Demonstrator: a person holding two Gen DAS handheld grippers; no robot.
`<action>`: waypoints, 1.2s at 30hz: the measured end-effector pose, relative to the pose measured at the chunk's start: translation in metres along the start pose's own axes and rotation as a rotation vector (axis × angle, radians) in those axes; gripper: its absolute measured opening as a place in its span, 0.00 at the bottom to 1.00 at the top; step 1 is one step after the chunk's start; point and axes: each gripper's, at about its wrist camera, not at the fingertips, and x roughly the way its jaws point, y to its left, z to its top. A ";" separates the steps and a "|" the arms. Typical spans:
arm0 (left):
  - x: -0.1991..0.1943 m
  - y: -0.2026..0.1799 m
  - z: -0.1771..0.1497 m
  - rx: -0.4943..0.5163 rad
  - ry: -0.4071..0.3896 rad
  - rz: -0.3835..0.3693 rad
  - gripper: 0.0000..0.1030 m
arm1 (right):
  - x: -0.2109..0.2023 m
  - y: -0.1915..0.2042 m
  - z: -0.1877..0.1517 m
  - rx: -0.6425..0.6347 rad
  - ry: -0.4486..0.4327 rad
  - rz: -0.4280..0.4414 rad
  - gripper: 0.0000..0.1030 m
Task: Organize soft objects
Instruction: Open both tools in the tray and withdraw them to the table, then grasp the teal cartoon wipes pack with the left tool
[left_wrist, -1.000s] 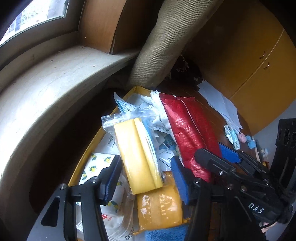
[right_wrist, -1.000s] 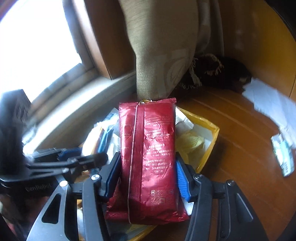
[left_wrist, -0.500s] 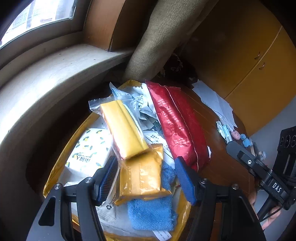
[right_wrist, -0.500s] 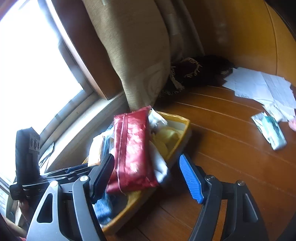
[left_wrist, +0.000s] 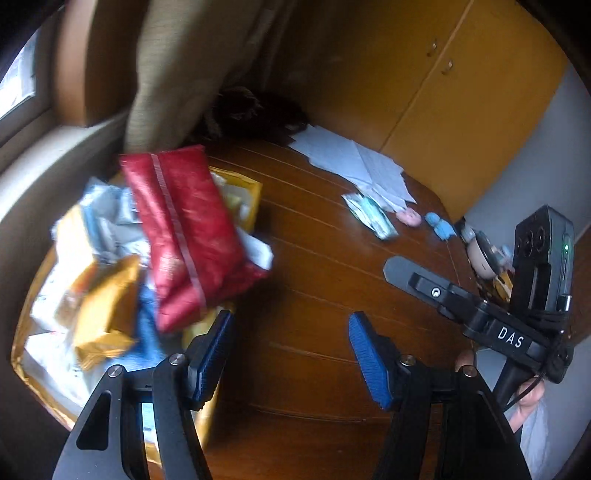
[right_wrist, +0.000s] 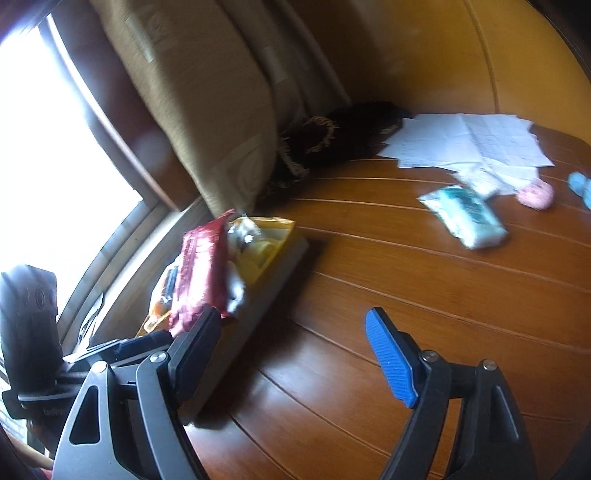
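In the left wrist view the left tongs (left_wrist: 290, 354) stand open over bare wood of the desk (left_wrist: 325, 295), with nothing between their two blue pads. At 9 o'clock from them one yellow tray (left_wrist: 255, 192) sits on the desk, heaped with soft packets. One red packet (left_wrist: 192, 236) lies on top of the heap, slanting from 11 to 5 o'clock, its lower end over the tray's near rim. One orange packet (left_wrist: 103, 317) lies beside it at 8 o'clock, with a blue cloth (left_wrist: 147, 332) between them; the rest of the heap is too blurred to count.

In the right wrist view the right tongs (right_wrist: 291, 354) are opening, empty, above the desk, with the tray at their 10 o'clock. They also show in the left wrist view at 3 o'clock, a hand (left_wrist: 532, 398) below them.

Farther off, toward 1 o'clock in the right wrist view, one white-and-green tissue pack (right_wrist: 465, 216) lies flat on the desk, well apart from the tray. Just beyond it sit one pink soft toy (right_wrist: 535, 195) and one blue soft toy (right_wrist: 580, 184), then a spread of white papers (right_wrist: 461, 140). At 12 o'clock a tan curtain (right_wrist: 207, 110) hangs by the window.
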 end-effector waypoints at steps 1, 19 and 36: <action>0.003 -0.006 -0.001 0.008 0.007 -0.004 0.65 | -0.005 -0.004 -0.001 0.003 -0.004 -0.005 0.78; 0.048 -0.057 0.000 0.059 0.104 -0.047 0.65 | -0.054 -0.100 0.006 0.126 -0.020 -0.147 0.78; 0.146 -0.104 0.067 -0.030 0.171 0.058 0.65 | -0.046 -0.180 0.020 0.301 -0.092 -0.276 0.78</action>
